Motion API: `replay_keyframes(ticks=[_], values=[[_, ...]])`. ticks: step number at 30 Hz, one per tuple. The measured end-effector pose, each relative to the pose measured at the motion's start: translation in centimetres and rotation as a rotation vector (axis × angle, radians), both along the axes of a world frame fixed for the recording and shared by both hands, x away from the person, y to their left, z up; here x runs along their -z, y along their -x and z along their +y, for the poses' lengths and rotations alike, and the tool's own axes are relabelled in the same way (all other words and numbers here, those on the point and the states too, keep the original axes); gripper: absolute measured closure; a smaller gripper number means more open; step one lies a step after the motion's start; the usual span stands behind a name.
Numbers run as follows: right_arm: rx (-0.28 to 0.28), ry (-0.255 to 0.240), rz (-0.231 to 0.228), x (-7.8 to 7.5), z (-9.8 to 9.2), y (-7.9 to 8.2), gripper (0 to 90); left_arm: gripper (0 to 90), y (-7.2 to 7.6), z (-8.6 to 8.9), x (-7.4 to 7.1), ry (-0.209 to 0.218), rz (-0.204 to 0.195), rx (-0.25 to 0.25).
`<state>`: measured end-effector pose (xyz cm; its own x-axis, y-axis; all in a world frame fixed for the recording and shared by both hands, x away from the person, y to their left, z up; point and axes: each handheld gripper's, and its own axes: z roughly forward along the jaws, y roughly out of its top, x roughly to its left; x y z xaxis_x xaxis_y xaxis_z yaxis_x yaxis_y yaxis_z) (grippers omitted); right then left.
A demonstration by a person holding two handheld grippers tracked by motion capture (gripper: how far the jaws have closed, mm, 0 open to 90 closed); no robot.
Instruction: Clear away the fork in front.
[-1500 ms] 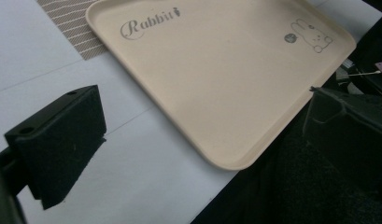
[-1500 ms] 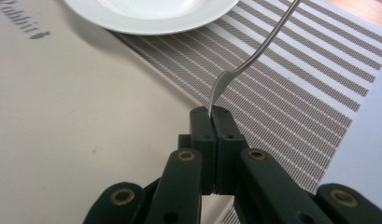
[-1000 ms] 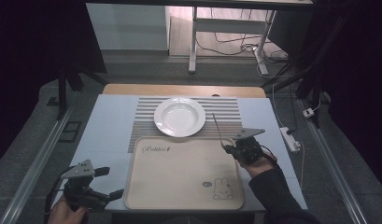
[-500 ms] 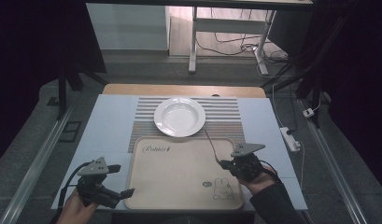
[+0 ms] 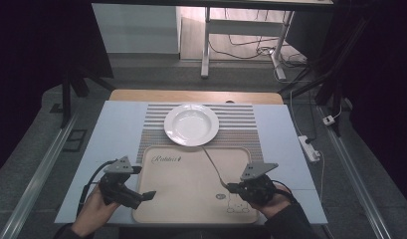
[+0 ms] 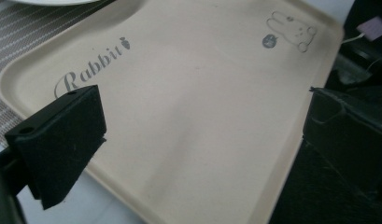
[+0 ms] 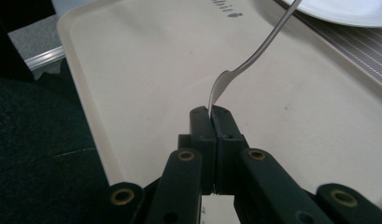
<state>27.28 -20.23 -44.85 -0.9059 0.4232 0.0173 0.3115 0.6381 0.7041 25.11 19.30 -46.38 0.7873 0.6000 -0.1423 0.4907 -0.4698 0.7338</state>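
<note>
1. Because the right tongs [image 7: 211, 114] are clamped on just the thin tip of the fork [image 7: 254, 56], low in the centre of the right gripper view, it could pivot or slip out.
2. If the fork swings, its far end at the upper right could knock the white plate [image 5: 191, 124].
3. With the left tongs [image 6: 198, 135] open and gripping nothing at the beige tray [image 5: 186, 191] edge, lower left of the high view, closing carelessly could shove the tray across the table [image 5: 116, 129].
</note>
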Motion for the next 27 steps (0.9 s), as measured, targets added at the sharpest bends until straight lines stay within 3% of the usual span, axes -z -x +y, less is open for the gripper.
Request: replay_keyframes(ticks=[8,12,21,27], values=[[-0.106,-0.019,0.027,0.1,1.2,0.6,89.8,0.0,-2.3,-2.4,-0.2,-0.071,-0.044,0.115],[-0.149,-0.013,0.031,0.1,1.9,0.9,89.8,0.0,-3.2,-3.1,-0.4,-0.073,-0.046,0.163],[-0.225,-0.006,0.050,0.1,2.9,1.2,89.7,0.0,-5.6,-5.4,-0.8,-0.128,-0.061,0.303],[-0.263,0.010,0.052,0.1,3.7,1.3,89.7,0.0,-6.5,-7.4,-0.9,-0.156,-0.063,0.444]])
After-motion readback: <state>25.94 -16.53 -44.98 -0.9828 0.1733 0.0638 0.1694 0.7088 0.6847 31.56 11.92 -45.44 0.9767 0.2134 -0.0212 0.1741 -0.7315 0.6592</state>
